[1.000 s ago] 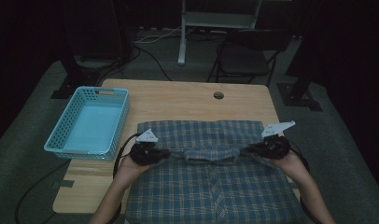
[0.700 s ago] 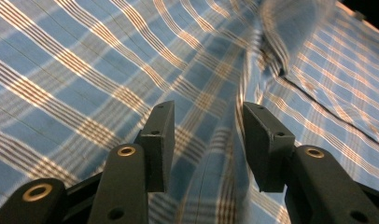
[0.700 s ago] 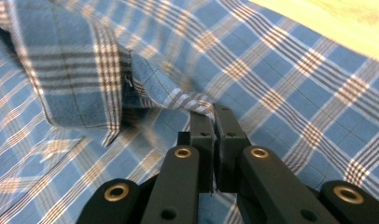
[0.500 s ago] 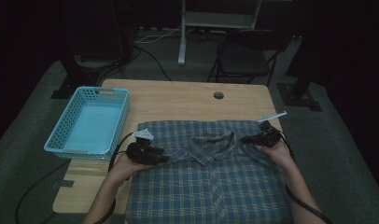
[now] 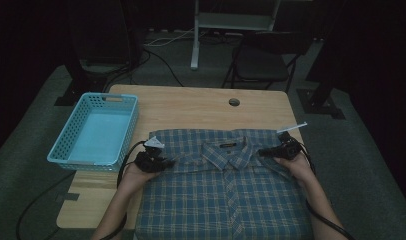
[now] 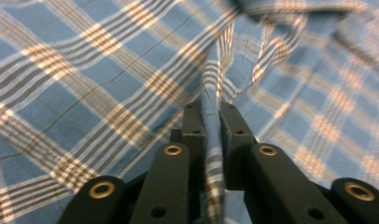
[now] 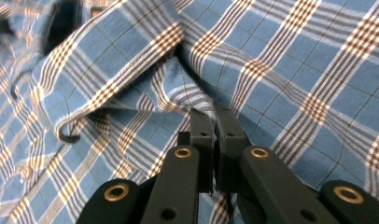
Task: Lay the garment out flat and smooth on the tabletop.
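Left gripper view: your left tongs (image 6: 211, 126) are pinching a ridge of the shirt (image 5: 226, 195), which is lying flat on the table (image 5: 191, 107); your right tongs (image 7: 214, 128) are clamping a fold beside the collar (image 5: 226, 150). Be keeping tension even. Farther off, the shirt's hem is running out of frame.

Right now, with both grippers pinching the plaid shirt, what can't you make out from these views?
- Plaid shirt: its hem runs off the bottom edge of the high view.
- Shirt sleeves: folded out of sight, high view.
- Label inside the collar: too small to read.
- Left gripper: how deep the pinched fold goes between the jaws; the far cloth is blurred.
- Right gripper: whether fabric is clamped is hidden by the shut jaws.
- Blue basket: near wall hides part of its floor.
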{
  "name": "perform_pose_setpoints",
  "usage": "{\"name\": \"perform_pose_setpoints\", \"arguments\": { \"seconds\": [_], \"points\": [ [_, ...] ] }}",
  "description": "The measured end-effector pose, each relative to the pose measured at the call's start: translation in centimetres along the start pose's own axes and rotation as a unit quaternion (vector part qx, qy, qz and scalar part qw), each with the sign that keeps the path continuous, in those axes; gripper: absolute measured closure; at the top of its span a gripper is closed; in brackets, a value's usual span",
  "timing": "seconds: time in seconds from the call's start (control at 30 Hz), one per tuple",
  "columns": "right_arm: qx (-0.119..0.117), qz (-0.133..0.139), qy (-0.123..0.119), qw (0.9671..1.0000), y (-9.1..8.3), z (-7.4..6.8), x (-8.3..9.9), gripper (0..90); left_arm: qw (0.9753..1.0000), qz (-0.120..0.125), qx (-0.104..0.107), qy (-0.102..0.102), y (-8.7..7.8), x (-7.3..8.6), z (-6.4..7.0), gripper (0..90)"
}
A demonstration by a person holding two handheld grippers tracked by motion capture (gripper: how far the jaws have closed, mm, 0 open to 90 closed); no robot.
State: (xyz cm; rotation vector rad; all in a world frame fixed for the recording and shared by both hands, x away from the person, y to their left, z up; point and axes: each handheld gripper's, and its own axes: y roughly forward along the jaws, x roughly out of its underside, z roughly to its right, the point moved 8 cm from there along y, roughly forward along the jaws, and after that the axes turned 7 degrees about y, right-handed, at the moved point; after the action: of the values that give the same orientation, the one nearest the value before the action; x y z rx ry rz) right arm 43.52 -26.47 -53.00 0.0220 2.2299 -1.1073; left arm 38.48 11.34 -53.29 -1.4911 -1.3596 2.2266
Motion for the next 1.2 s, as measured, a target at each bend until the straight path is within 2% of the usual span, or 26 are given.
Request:
{"name": "perform_pose_setpoints", "arguments": {
  "seconds": [0.1,0.17,0.2,0.23,0.3,0.33,0.37,0.4,0.47,0.53,0.6,0.67,0.73,0.77,0.8,0.83,0.87,0.9,0.93,0.97,1.0,1.03,1.07,1.1,1.13,1.2],
  "points": [
    [-0.003,-0.006,-0.007,0.9999,-0.3,-0.2,1.0,87.8,1.0000,0.000,0.010,0.001,0.3,0.3,0.3,86.9],
    [-0.008,-0.018,-0.018,0.9996,-0.9,-0.8,2.1,87.8,0.9992,-0.023,0.032,0.007,-0.1,0.6,1.4,86.9],
    [-0.008,-0.028,-0.031,0.9991,-1.2,-1.2,2.8,87.8,0.9961,-0.052,0.061,0.037,-0.6,1.2,3.2,86.8],
    [-0.008,-0.028,-0.031,0.9991,-1.2,-1.2,2.8,87.8,0.9961,-0.052,0.061,0.037,-0.6,1.2,3.2,86.9],
    [-0.012,-0.067,-0.059,0.9959,-2.3,-2.9,5.4,88.1,0.9892,-0.078,0.106,0.064,-1.1,2.2,5.4,87.3],
    [-0.023,-0.083,-0.062,0.9943,-2.5,-3.6,6.4,88.2,0.9892,-0.078,0.106,0.064,-1.1,2.2,5.4,87.6],
    [-0.034,-0.096,-0.064,0.9927,-2.7,-4.3,7.3,88.4,0.9839,-0.090,0.133,0.078,-1.5,2.9,6.5,87.8],
    [-0.034,-0.096,-0.064,0.9927,-2.7,-4.3,7.3,88.4,0.9839,-0.090,0.133,0.078,-1.5,2.9,6.5,87.8],
    [-0.054,-0.137,-0.071,0.9866,-3.3,-5.7,9.1,88.5,0.9802,-0.092,0.152,0.088,-1.9,3.4,7.1,87.6],
    [-0.055,-0.148,-0.072,0.9848,-3.4,-5.9,9.4,88.5,0.9803,-0.079,0.157,0.089,-2.0,3.7,7.1,87.3],
    [-0.047,-0.171,-0.073,0.9815,-3.4,-6.2,9.2,88.7,0.9799,-0.061,0.181,0.058,-1.9,3.9,6.7,87.5],
    [-0.056,-0.181,-0.064,0.9798,-3.1,-6.3,8.8,88.7,0.9781,-0.056,0.192,0.057,-1.7,3.8,6.6,88.0],
    [-0.061,-0.186,-0.065,0.9784,-2.8,-6.4,8.2,88.8,0.9783,-0.055,0.190,0.061,-1.7,3.7,6.5,88.7],
    [-0.069,-0.177,-0.064,0.9798,-2.9,-6.4,7.4,88.8,0.9819,-0.045,0.177,0.051,-1.6,3.1,6.1,88.8],
    [-0.040,-0.150,-0.076,0.9849,-3.5,-5.8,5.5,88.7,0.9965,0.037,0.069,0.030,-2.7,-0.8,3.1,88.6],
    [0.021,-0.077,-0.094,0.9923,-4.7,-4.6,1.7,87.7,0.9911,0.127,-0.039,0.003,-4.7,-4.0,0.4,87.6],
    [0.065,0.049,-0.075,0.9939,-7.2,-3.7,-3.1,77.4,0.9635,0.207,-0.168,-0.024,-7.4,-6.7,-2.3,74.2],
    [0.104,0.172,-0.015,0.9795,-10.2,-2.7,-7.4,57.1,0.9409,0.234,-0.239,-0.052,-9.6,-8.6,-4.1,47.2],
    [0.124,0.260,0.053,0.9560,-13.2,-1.9,-10.3,46.8,0.9409,0.234,-0.239,-0.052,-9.6,-8.6,-4.1,31.9],
    [0.117,0.312,0.098,0.9377,-15.3,-1.5,-12.1,45.7,0.9259,0.259,-0.266,-0.071,-11.5,-10.0,-4.9,31.3],
    [0.103,0.334,0.118,0.9294,-16.5,-1.5,-13.3,42.6,0.9118,0.273,-0.295,-0.083,-13.7,-11.6,-5.6,30.5],
    [0.101,0.342,0.127,0.9258,-17.2,-1.5,-14.0,37.9,0.9131,0.268,-0.299,-0.072,-14.1,-11.9,-5.6,28.2],
    [0.101,0.342,0.127,0.9258,-17.2,-1.5,-14.0,37.9,0.9131,0.268,-0.299,-0.072,-14.1,-11.9,-5.6,28.2],
    [0.105,0.347,0.131,0.9228,-17.5,-1.4,-14.3,37.9,0.9179,0.259,-0.292,-0.073,-14.0,-12.0,-5.6,28.2],
    [0.117,0.336,0.124,0.9264,-17.1,-1.1,-14.3,37.2,0.9360,0.223,-0.264,-0.068,-12.7,-11.8,-5.3,28.4],
    [0.131,0.312,0.126,0.9325,-15.6,-0.5,-13.4,36.6,0.9488,0.203,-0.232,-0.069,-10.8,-11.3,-4.8,28.8]
  ]
}}
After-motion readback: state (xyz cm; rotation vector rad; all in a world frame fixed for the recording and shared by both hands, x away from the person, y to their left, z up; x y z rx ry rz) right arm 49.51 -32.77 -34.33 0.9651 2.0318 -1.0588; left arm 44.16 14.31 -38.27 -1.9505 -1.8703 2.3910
